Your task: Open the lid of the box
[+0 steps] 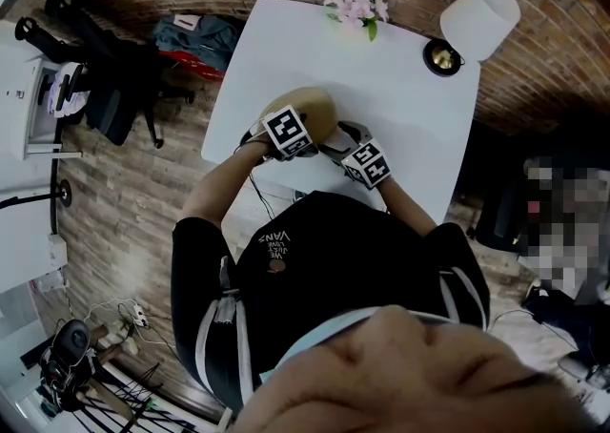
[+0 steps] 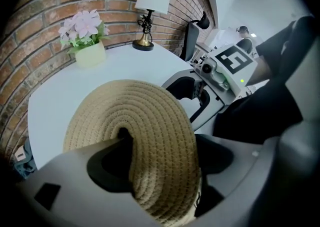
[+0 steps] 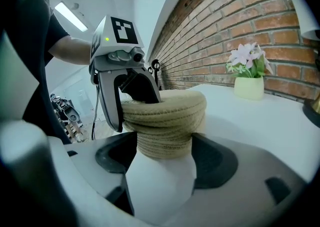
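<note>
lid [image 2: 135, 111] is being pinched by the left gripper [image 2: 162, 163], right gripper [image 3: 164, 153] is clamping the box [image 3: 160, 141] at lower centre — lifting straight up seems best.

The round tan lid [image 2: 150, 121] and round tan box [image 3: 162, 141] beneath are coiled rope, coarse and matt. The white table [image 2: 125, 66] looks smooth, faintly sheeny. The far red-brown wall [image 2: 40, 6] is rough brick. The small lamp base [image 2: 143, 46] gleams like brass.

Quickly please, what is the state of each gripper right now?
Left gripper: closed on the woven lid.
Right gripper: closed around the woven box, just under its lid.
</note>
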`<move>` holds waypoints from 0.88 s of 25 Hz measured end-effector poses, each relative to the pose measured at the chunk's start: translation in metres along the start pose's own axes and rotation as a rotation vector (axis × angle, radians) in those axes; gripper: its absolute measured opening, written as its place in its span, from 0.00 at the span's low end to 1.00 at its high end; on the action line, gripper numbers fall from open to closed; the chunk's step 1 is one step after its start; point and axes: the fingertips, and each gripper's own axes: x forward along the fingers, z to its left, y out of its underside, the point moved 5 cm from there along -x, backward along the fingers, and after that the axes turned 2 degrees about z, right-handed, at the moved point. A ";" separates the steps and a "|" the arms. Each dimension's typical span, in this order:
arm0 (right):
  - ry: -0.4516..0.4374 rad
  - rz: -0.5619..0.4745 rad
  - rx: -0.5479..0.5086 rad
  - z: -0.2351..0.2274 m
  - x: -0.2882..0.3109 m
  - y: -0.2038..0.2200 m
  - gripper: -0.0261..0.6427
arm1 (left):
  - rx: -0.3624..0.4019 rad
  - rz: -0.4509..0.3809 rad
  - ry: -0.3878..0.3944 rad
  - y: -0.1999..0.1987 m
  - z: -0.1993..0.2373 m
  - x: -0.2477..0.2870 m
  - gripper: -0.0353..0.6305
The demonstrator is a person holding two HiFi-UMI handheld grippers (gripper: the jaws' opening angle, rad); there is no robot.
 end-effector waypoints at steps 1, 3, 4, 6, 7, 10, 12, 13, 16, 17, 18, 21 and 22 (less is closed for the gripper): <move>-0.001 0.000 0.002 0.000 0.000 0.000 0.51 | -0.003 -0.006 0.002 0.000 0.000 -0.001 0.63; -0.002 -0.001 0.007 0.000 0.000 0.000 0.51 | -0.007 -0.020 0.005 0.000 0.000 -0.003 0.63; -0.003 0.000 0.009 -0.001 0.001 0.000 0.51 | -0.008 -0.028 0.006 -0.001 0.001 -0.004 0.63; -0.002 0.004 0.012 -0.002 0.002 0.002 0.51 | -0.009 -0.045 0.007 -0.001 0.001 -0.005 0.63; -0.002 0.006 0.014 -0.003 0.002 0.003 0.51 | -0.009 -0.054 0.007 -0.002 0.001 -0.007 0.62; -0.004 0.013 0.030 -0.004 0.003 0.005 0.51 | -0.009 -0.078 0.009 -0.002 0.001 -0.011 0.62; -0.008 0.010 0.043 -0.003 0.003 0.004 0.51 | -0.007 -0.092 0.007 -0.002 0.001 -0.013 0.62; -0.009 0.009 0.046 -0.003 0.003 0.004 0.51 | -0.005 -0.097 0.003 -0.002 0.001 -0.014 0.62; -0.009 0.019 0.046 -0.003 0.004 0.006 0.51 | 0.000 -0.117 -0.009 -0.002 -0.001 -0.017 0.62; -0.007 0.023 0.047 -0.003 0.005 0.006 0.51 | -0.003 -0.127 -0.011 -0.001 -0.002 -0.018 0.62; -0.006 0.027 0.050 -0.003 0.006 0.007 0.51 | -0.008 -0.138 -0.011 -0.001 -0.002 -0.020 0.62; -0.003 0.029 0.056 -0.002 0.008 0.006 0.51 | -0.011 -0.170 -0.019 0.000 -0.002 -0.027 0.62; -0.003 0.029 0.057 -0.002 0.008 0.006 0.51 | -0.009 -0.180 -0.024 0.000 -0.002 -0.029 0.62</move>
